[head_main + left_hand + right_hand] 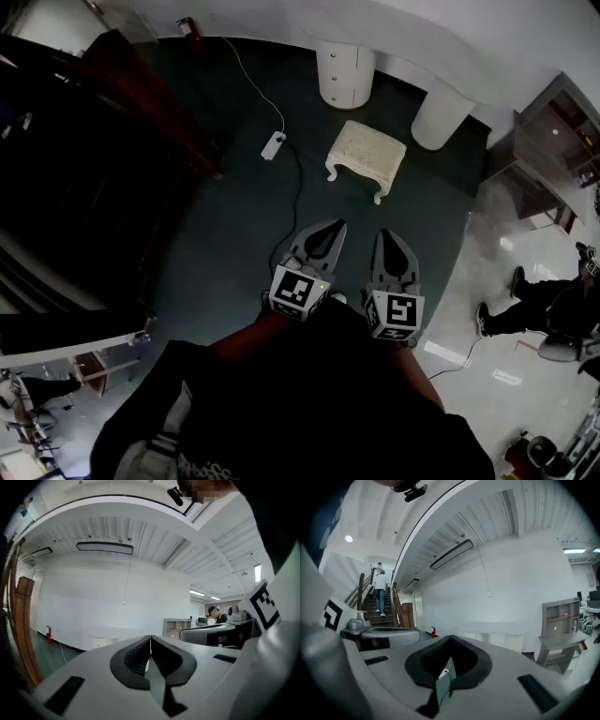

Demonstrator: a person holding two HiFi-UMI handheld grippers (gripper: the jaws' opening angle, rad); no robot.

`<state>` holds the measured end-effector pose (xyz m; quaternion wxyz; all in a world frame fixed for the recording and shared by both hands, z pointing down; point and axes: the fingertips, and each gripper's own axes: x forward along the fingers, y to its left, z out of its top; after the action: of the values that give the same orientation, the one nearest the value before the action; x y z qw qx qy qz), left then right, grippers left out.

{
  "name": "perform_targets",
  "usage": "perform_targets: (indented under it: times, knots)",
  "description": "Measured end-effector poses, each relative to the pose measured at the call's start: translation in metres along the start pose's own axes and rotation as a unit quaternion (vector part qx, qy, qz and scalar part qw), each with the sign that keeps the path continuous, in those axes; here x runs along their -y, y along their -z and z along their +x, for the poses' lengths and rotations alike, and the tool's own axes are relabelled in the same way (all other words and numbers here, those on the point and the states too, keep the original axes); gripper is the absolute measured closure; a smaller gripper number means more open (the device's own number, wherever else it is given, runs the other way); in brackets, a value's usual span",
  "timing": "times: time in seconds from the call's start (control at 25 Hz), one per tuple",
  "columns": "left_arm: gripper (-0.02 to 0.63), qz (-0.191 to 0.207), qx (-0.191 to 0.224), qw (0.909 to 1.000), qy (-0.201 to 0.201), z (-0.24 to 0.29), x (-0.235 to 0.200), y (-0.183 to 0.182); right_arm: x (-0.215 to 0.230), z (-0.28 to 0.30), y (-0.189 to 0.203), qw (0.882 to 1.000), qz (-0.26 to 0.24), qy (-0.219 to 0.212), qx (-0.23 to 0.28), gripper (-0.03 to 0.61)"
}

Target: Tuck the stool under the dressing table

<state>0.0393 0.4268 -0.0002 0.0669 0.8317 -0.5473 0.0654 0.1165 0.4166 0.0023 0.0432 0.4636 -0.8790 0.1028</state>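
**Plainly untucked: the stool stands out on the carpet, both tongs clenched on nothing**

Each cube behind the tongs carries black-and-white square markers, patterns rather than letters. Pale print on the person's dark clothing at the bottom of the head view is too blurred to read.

The floor is dark green carpet (234, 234), meeting glossy pale tiles (506, 253) at the right. A white dressing table (345, 73) with two round pedestals stands against the white wall. The cream, curved-leg padded stool (366, 159) sits on the carpet just in front of it, facing the gap between the pedestals and still outside it.

A white power strip (273, 145) with a thin cable lies on the carpet to the stool's left. A red fire extinguisher (190, 28) stands by the wall, dark wooden stairs (112, 103) rise at the left, and a grey shelf unit (548, 150) is at the right.

The left tongs (333, 227) and right tongs (386, 236) are held side by side, well short of the stool. Both are clenched, the dark pads meeting at the tips with nothing between them.
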Motion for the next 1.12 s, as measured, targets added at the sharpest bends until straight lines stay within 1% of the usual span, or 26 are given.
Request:
perform_targets:
  times: [0.12, 0.2, 0.24, 0.44, 0.68, 0.84, 0.96, 1.04, 1.12]
  knots:
    - [0.597, -0.007, 0.007, 1.0000, 0.002, 0.005, 0.009, 0.001, 0.008, -0.001, 0.000, 0.999, 0.039, -0.011, 0.010, 0.543]
    - [0.597, -0.006, 0.002, 1.0000, -0.005, 0.006, 0.004, 0.008, 0.016, 0.002, 0.004, 0.997, 0.071, -0.011, 0.012, 0.543]
    - [0.597, -0.008, -0.003, 0.9999, -0.008, 0.006, -0.001, 0.012, 0.019, 0.004, 0.005, 0.997, 0.076, -0.006, 0.012, 0.541]
    - [0.597, -0.026, -0.011, 0.9995, -0.011, 0.017, -0.019, 0.024, 0.038, 0.017, 0.006, 0.997, 0.074, 0.028, 0.020, 0.540]
    - [0.597, -0.033, -0.015, 0.9993, 0.002, 0.061, -0.053, 0.027, 0.051, 0.063, 0.014, 0.998, 0.059, 0.029, -0.007, 0.540]
    - [0.597, -0.062, -0.018, 0.9978, 0.014, 0.095, -0.082, 0.035, 0.059, 0.101, 0.020, 0.998, 0.038, 0.035, -0.033, 0.540]
    - [0.597, -0.086, -0.039, 0.9953, 0.020, 0.120, -0.111, 0.037, 0.062, 0.141, 0.018, 0.998, 0.027, 0.029, -0.052, 0.540]
    - [0.597, -0.105, -0.052, 0.9928, 0.026, 0.138, -0.128, 0.040, 0.066, 0.168, 0.014, 0.997, 0.028, 0.029, -0.062, 0.540]
    - [0.597, -0.112, -0.051, 0.9920, 0.029, 0.158, -0.146, 0.039, 0.072, 0.193, 0.009, 0.996, 0.029, 0.034, -0.070, 0.540]
